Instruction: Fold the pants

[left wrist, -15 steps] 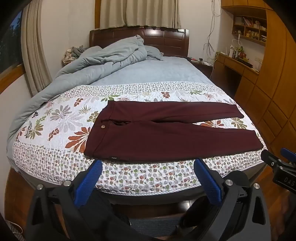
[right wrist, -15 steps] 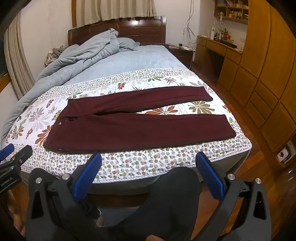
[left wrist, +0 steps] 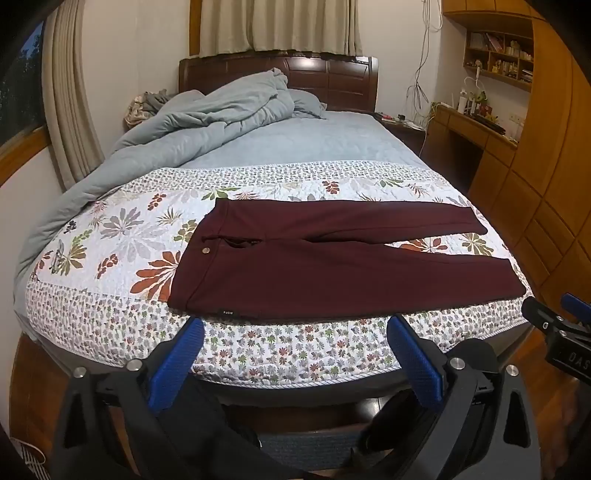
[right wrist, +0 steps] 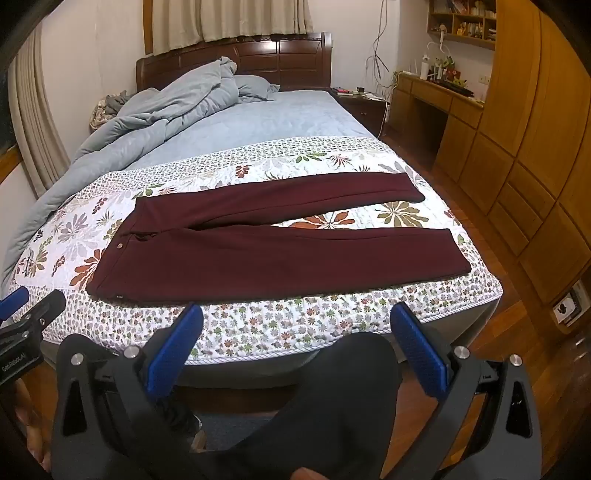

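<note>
Pants (left wrist: 332,266): lying flat across the flowered quilt (left wrist: 110,236), waistband left, two legs splaying apart
Left gripper (left wrist: 295,354): hovering short of the bed, jaws gaping, empty
Right gripper (right wrist: 299,347): likewise wide, holding nothing
Risk: pinching quilt along with cloth; legs folding askew
Count: one pants, two grippers, one blanket (left wrist: 192,122)

Home bedroom. A bed (left wrist: 295,155) with wooden headboard (left wrist: 332,77) and rumpled duvet (left wrist: 207,118) stood under curtains (left wrist: 280,26). Wardrobe (right wrist: 535,129) lined one wall.
</note>
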Demonstrator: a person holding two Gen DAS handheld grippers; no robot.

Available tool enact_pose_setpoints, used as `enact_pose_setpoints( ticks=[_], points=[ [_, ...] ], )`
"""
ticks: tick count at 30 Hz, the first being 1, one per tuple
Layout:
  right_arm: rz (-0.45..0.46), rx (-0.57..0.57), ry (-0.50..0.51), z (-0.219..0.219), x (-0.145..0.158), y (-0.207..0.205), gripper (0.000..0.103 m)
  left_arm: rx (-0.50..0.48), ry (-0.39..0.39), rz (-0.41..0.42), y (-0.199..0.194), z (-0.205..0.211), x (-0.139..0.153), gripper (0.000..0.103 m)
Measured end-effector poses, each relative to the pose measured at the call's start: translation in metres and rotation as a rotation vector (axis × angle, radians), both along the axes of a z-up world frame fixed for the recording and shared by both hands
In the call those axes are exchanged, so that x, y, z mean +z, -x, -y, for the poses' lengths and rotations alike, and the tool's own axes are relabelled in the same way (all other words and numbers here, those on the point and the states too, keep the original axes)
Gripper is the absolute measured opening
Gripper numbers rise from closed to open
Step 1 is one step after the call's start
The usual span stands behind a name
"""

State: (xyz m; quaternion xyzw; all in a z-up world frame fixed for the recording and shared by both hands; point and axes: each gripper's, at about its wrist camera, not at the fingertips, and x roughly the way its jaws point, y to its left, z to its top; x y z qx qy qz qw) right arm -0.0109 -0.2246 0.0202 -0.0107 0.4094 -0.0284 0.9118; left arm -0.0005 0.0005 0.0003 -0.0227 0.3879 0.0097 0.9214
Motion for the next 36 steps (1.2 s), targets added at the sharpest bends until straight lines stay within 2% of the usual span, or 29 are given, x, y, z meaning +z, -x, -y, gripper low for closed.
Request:
enact_pose_setpoints(
  ticks=[36],
  points=[
    [0.016,0.002,0.003,0.0011,0.0080,-0.0012,0.101,0.007,-0.006,0.002,0.0026,-0.0035,0.0003,0.099]
  ],
)
